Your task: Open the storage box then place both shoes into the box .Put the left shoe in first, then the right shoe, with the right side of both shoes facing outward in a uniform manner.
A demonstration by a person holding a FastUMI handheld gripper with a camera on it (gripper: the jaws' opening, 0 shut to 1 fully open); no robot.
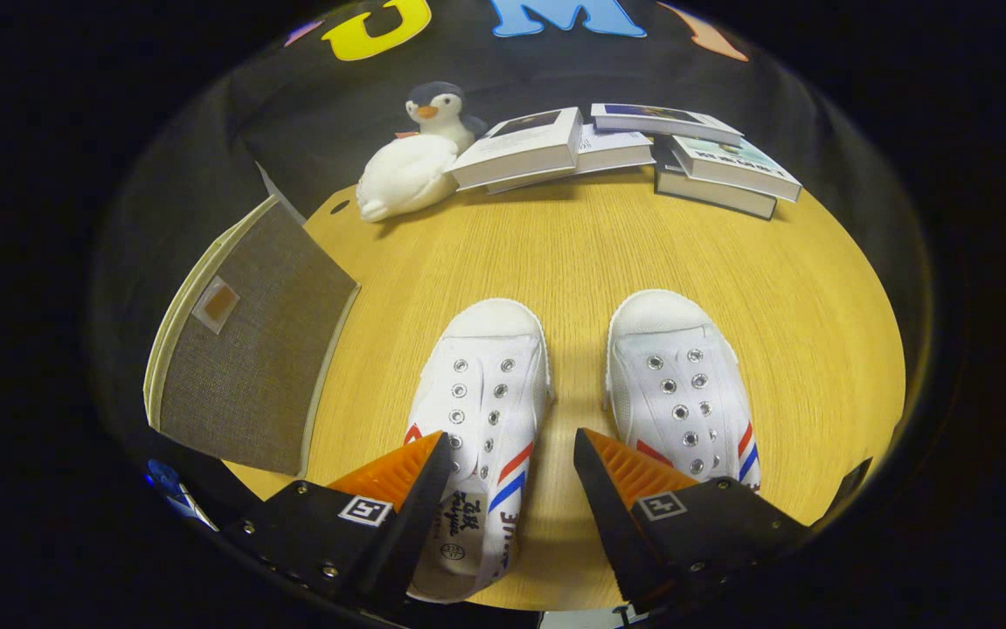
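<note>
Two white canvas shoes with red and blue side stripes stand side by side on the wooden table, toes pointing away from me. The left shoe (485, 384) lies partly between my fingers, its heel opening just under the left finger (398, 476). The right shoe (682, 393) sits just beyond the right finger (634, 472). My gripper (511, 450) hovers open above them, holding nothing. The storage box (249, 358), covered in brown-grey fabric with a cream rim and a small label tab, stands to the left of the shoes; whether its lid is open I cannot tell.
A plush penguin (419, 153) rests at the far side of the table (572, 253). Several books (625, 148) are stacked loosely beside it along the back, against the black cloth wall. Bare wood stretches between the shoes and the books.
</note>
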